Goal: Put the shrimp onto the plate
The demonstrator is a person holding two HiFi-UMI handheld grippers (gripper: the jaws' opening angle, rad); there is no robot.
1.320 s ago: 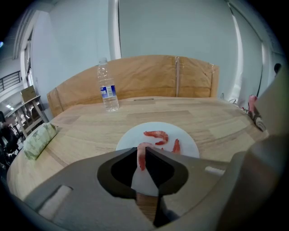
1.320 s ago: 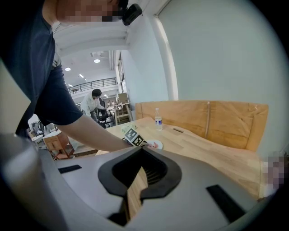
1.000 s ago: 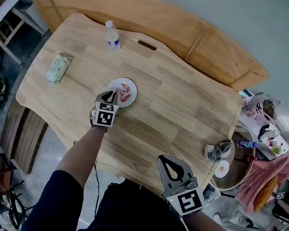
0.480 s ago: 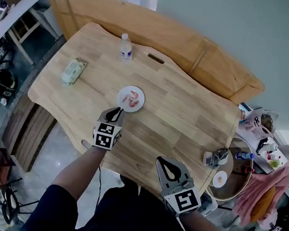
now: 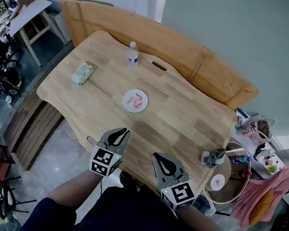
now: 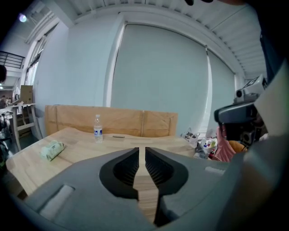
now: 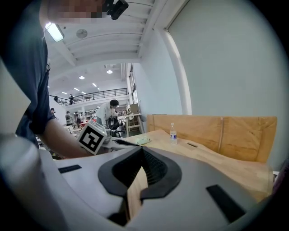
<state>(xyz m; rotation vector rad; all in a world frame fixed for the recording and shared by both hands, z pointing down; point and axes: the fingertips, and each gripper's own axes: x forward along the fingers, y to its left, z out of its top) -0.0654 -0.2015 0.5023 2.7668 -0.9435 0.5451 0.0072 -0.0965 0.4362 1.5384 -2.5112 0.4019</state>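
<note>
The shrimp [image 5: 134, 101] lie on the white plate [image 5: 145, 98] at mid-frame in the head view, on the wooden surface [image 5: 185, 116], well above both pairs of jaws. At lower centre, the left gripper [image 5: 125, 132] has its jaws at a narrow slit with nothing between them. Just beside it, the right gripper [image 5: 157, 156] has its jaws closed tip to tip, empty.

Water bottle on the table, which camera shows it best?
The left gripper view: the water bottle stands side-on beyond the left claw, with cap and label plain. The head view shows it from above, small, near the table's far edge. The right gripper view shows it far off and tiny.
</note>
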